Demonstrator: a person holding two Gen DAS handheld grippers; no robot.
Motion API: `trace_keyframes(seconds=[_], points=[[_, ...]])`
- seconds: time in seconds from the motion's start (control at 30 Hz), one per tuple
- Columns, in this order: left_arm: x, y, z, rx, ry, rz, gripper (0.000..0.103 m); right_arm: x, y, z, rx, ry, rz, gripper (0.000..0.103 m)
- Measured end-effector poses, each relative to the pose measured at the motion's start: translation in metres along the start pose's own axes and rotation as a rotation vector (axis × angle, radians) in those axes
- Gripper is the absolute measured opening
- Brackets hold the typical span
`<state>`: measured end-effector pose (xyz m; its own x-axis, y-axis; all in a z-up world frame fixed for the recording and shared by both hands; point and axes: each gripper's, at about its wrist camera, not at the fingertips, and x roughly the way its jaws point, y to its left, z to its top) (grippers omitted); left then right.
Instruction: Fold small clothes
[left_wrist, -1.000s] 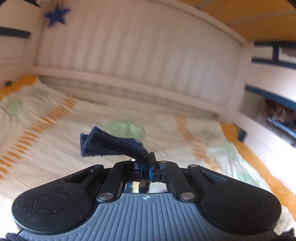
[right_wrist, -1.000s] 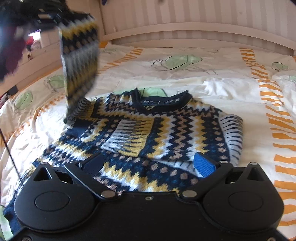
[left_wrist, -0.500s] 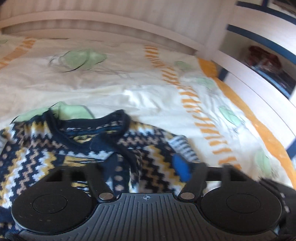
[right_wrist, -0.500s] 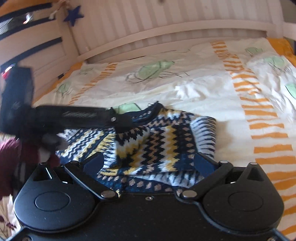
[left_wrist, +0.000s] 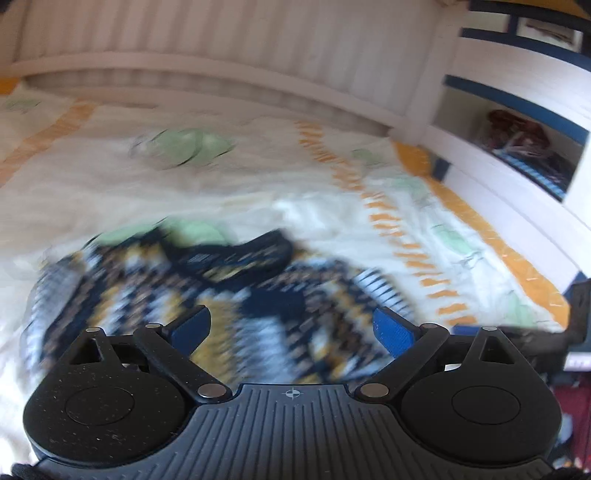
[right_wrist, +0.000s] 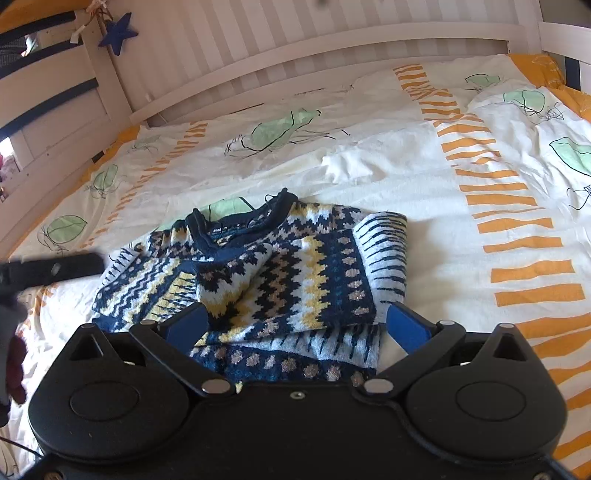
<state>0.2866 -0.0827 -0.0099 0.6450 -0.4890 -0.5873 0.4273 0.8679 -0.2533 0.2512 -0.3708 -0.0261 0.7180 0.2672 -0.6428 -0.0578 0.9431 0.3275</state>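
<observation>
Mid-fold on a small knitted jumper (right_wrist: 280, 273) in navy, white and mustard zigzags, lying flat in the middle of a cream bedsheet (right_wrist: 388, 173) printed with green leaves and orange dashes. Both sleeves already laid across the chest, bottom hem nearest the cameras and not yet turned up. Left gripper (left_wrist: 291, 328) above the jumper's lower half, jaws opening wide, blue pads clear of the wool and nothing pinched between them. Right gripper (right_wrist: 295, 321) likewise spread over the hem, pads apart and empty. Left view heavily blurred, so fine contact hard to judge there.

Next, probably: both claws down to the hem corners, a pinch on each, then a lift and carry toward the navy neckband to halve the garment. Needs an even pull so the folded sleeves stay put.

Beyond the sheet, a white slatted bed rail (right_wrist: 332, 44), a blue star ornament (right_wrist: 118, 33) hanging at the corner, and white shelving with navy trim (left_wrist: 517, 122) holding clutter.
</observation>
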Motion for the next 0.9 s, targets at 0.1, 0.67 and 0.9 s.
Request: trace_keyframes(seconds=[0.1,0.67,0.9], points=[[-0.009,0.03,-0.021,-0.039,0.052,0.082,0.096,0.001,0.002,-0.003,-0.019,-0.004,-0.004,0.103],[-0.005,0.155,-0.065,-0.227,0.185,0.291,0.096,0.009,0.06,-0.021,-0.313,-0.051,-0.097,0.103],[0.004,0.151,-0.061,-0.205,0.225,0.308,0.102,0.06,0.107,-0.004,-0.396,-0.04,-0.106,0.103]])
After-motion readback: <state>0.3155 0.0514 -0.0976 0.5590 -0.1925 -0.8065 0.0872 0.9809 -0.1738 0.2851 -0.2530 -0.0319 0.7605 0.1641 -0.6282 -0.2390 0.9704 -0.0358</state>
